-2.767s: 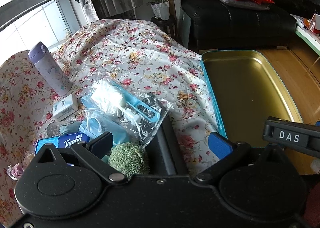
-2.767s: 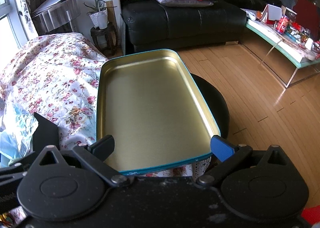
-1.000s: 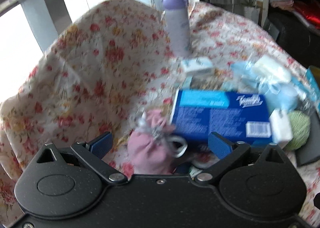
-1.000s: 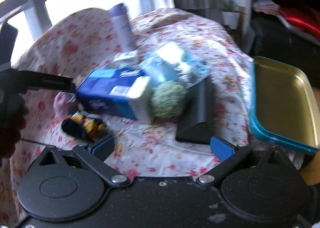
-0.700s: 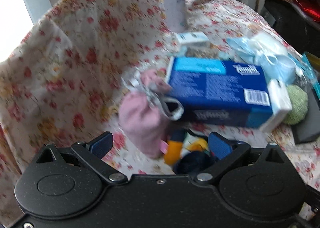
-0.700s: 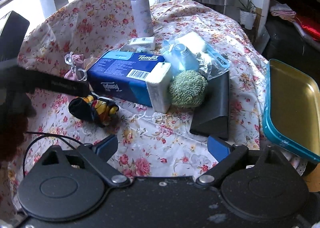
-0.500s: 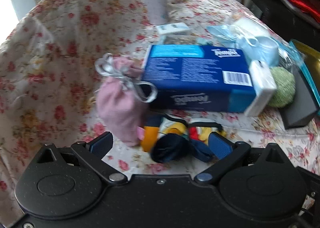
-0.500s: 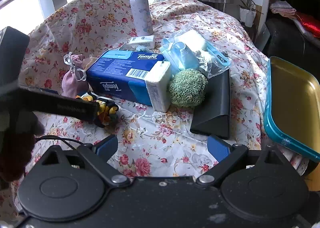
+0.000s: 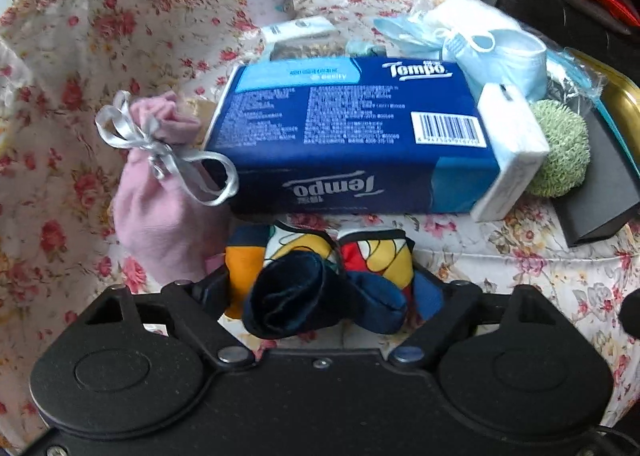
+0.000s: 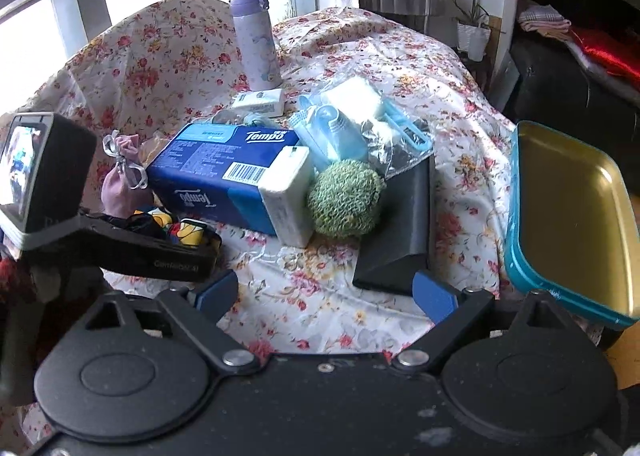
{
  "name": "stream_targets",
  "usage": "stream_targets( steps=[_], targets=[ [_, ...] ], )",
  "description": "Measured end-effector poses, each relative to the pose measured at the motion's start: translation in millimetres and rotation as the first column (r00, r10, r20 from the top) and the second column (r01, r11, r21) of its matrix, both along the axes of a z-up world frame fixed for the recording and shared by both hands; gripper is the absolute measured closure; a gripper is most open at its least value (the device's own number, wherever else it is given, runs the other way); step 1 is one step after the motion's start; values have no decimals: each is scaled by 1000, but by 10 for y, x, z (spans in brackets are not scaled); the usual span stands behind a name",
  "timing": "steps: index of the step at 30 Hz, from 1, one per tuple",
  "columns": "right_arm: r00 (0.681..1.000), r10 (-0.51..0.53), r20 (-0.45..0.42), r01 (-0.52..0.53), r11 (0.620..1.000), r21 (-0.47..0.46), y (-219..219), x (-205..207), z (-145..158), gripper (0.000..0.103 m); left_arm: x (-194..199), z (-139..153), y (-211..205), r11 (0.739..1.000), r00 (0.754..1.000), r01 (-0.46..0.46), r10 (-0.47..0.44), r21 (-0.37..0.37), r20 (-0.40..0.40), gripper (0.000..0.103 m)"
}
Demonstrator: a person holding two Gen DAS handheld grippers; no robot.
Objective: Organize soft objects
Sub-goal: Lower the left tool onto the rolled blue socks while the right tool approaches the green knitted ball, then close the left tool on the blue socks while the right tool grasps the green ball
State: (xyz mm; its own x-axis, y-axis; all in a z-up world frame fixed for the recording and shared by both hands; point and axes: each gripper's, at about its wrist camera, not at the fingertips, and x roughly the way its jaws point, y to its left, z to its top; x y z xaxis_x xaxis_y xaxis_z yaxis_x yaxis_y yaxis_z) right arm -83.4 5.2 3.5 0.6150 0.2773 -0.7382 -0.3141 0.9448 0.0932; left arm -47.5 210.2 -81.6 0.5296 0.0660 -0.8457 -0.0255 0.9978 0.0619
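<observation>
1. A pink drawstring pouch [image 9: 160, 216] with a silver ribbon sits at the left on the floral tabletop [image 9: 520, 256], touching the end of the blue Tempo tissue pack [image 9: 352, 136].
2. Just in front of the pack lies a rolled pair of colourful socks [image 9: 320, 280], between the fingers of the left gripper [image 9: 320, 292]. Those fingers are closing around the roll; whether the pads press it yet cannot be told.
3. Right of the pack's white end rests a green knitted ball [image 10: 344, 198], touching a dark wedge-shaped case [image 10: 404, 224], with a clear bag of blue toiletries [image 10: 360, 124] behind.
4. The right gripper [image 10: 326, 294] hangs above bare cloth, its fingers spread but closing, with nothing between them.
5. At the far right stands a teal-rimmed gold tin tray [image 10: 520, 256].
</observation>
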Motion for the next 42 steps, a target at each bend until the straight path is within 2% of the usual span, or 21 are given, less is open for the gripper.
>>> stream_targets(
  steps=[6,8,15,25,30,35,39,42],
  targets=[
    [1000,12,11,-12,1000,1,43,82,28,12,70,-53,40,999,1000,-11,11,-36,-5,29],
    [1000,18,19,-18,1000,3,70,106,41,12,78,-59,36,1000,1000,1,-1,-28,3,32],
    [999,30,42,-30,1000,-2,150,229,85,13,18,-17,74,999,1000,1,-1,-48,0,32],
    [995,84,54,-76,987,-143,260,617,-70,29,-101,-18,116,999,998,-31,29,-44,-49,32],
    [994,103,34,-96,982,-161,266,762,-133,30,-62,-44,143,997,997,-39,35,-62,-69,32],
    [993,119,21,-113,976,-189,314,838,-213,31,-40,-63,116,998,997,-30,27,-46,-73,32],
    [990,138,-23,-140,977,-160,320,885,-274,51,-38,-75,109,999,997,-29,25,-45,-73,32],
    [990,137,-27,-140,978,-158,332,861,-272,55,-31,-78,106,998,997,-32,28,-49,-74,32]
  ],
)
